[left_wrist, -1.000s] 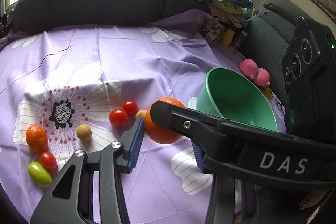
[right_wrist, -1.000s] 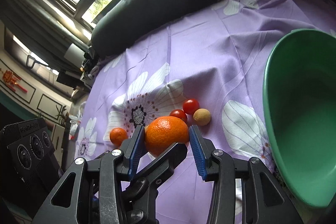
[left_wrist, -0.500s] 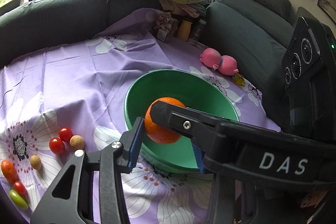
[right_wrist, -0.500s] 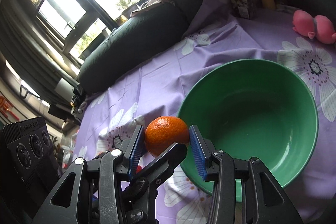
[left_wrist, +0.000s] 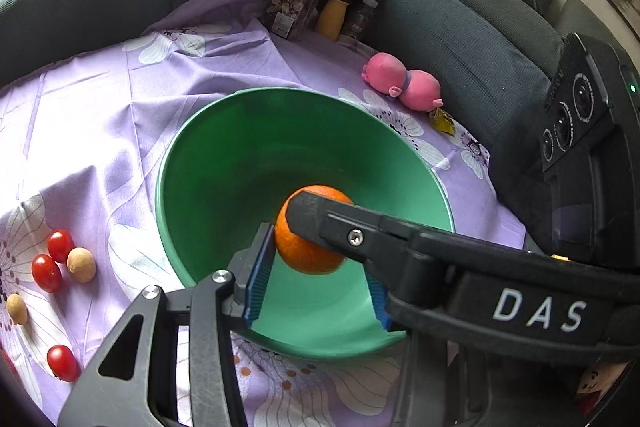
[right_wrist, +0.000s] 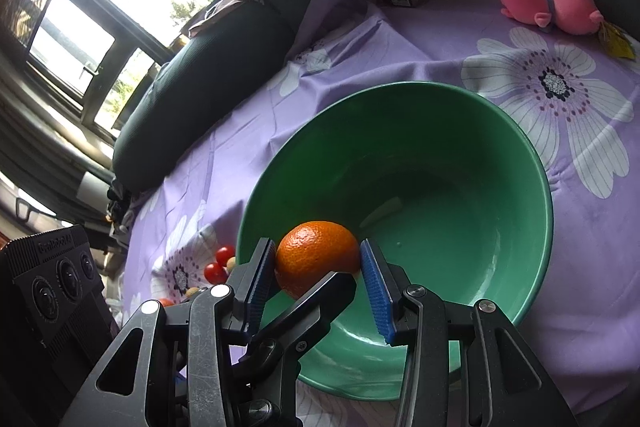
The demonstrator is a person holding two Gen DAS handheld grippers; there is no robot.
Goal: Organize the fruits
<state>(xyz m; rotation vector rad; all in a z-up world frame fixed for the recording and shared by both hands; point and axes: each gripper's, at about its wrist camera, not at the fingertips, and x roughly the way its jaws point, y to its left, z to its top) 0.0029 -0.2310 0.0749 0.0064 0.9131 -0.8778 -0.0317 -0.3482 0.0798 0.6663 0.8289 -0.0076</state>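
Both grippers, left (left_wrist: 316, 281) and right (right_wrist: 318, 281), pinch the orange (right_wrist: 316, 259) over the bowl (right_wrist: 536, 163). I'd lower it near the bottom, then open together.

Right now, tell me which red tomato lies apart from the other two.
The lowest tomato, alone near the frame's bottom left. The other two touch, beside a tan fruit.
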